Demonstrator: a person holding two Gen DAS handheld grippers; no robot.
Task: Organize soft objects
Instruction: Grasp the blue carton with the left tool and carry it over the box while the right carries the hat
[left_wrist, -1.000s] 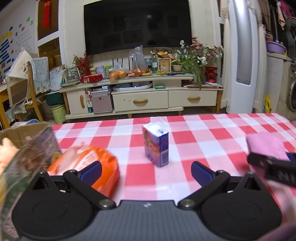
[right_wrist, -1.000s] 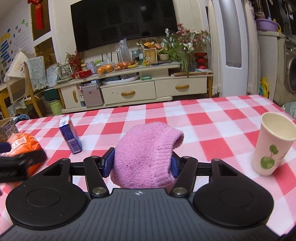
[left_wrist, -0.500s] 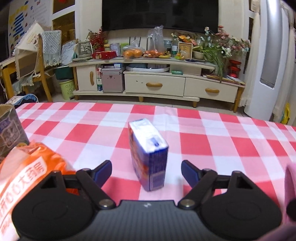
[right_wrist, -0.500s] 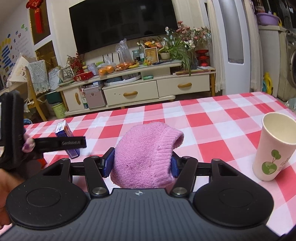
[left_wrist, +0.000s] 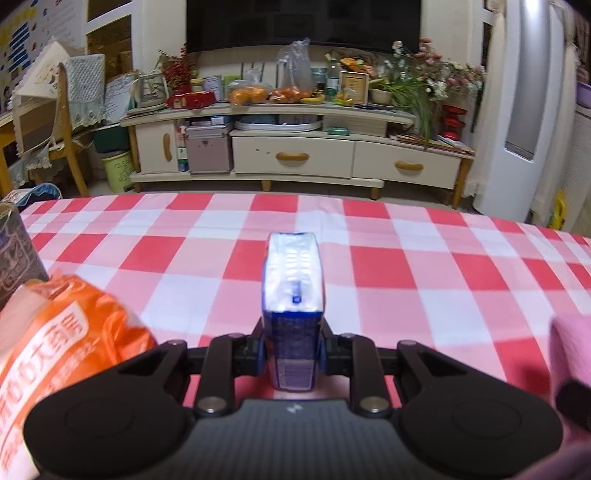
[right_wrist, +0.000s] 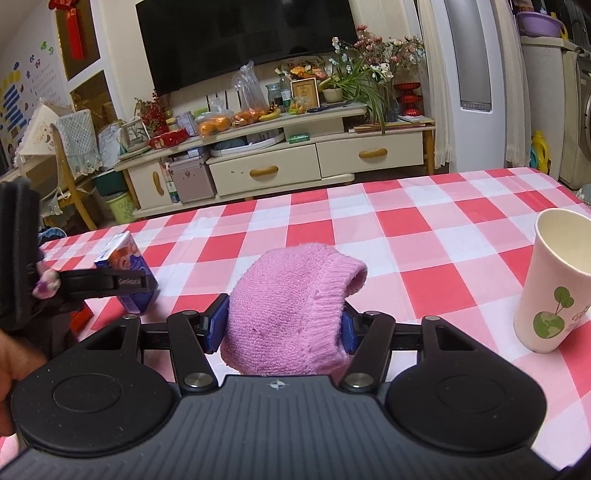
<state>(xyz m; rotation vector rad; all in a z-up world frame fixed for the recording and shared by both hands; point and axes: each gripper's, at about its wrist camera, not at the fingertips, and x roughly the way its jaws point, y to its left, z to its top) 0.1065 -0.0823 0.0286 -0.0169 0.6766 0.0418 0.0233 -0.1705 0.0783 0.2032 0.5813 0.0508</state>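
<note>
Both grippers are loaded. The left gripper (left_wrist: 292, 345) has its jaws clamped low on the carton (left_wrist: 293, 295), dead centre at 12 o'clock, probably to keep it upright. The right gripper (right_wrist: 282, 326) jaws squeeze the pink hat (right_wrist: 291, 310) mid-body so it won't flop. An orange bag (left_wrist: 62, 343) sits at 9 o'clock, a cup (right_wrist: 554, 284) at 3. Can't tell if the carton's off the table (left_wrist: 406, 266).
</note>
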